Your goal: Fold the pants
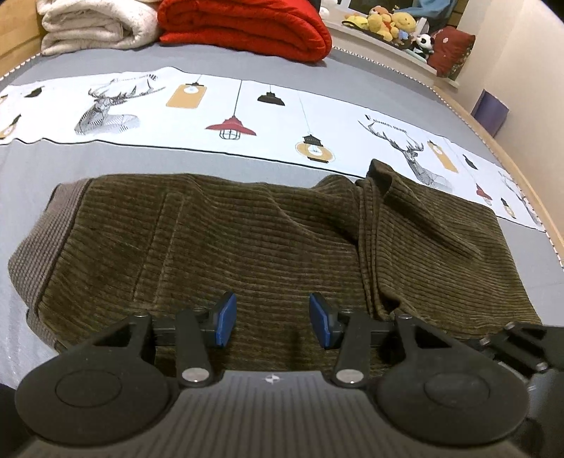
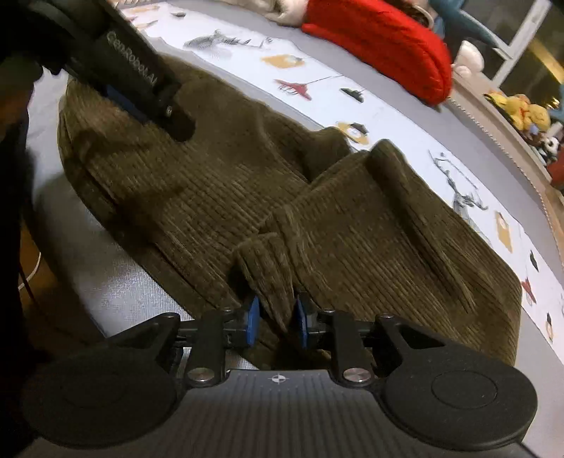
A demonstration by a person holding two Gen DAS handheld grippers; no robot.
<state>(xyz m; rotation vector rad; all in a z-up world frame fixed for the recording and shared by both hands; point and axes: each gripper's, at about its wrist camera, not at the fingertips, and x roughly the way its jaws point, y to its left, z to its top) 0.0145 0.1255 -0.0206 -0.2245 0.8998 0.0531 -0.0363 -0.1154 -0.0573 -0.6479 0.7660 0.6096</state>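
Observation:
Olive-brown corduroy pants (image 1: 246,239) lie folded on the grey bed, waistband (image 1: 46,239) at the left, leg ends doubled over at the right. My left gripper (image 1: 273,320) is open and empty, its blue pads just above the near edge of the pants. In the right wrist view my right gripper (image 2: 276,317) is shut on a bunched fold of the pants (image 2: 271,267) at their near edge. The left gripper's black body (image 2: 141,77) shows there at the upper left, over the waist end.
The bed (image 1: 105,158) has a white printed band (image 1: 246,116) beyond the pants. A red blanket (image 1: 246,24) and a cream blanket (image 1: 91,24) are stacked at the far end. Plush toys (image 1: 387,21) sit on a ledge at the far right. The bed's edge (image 1: 521,183) runs along the right.

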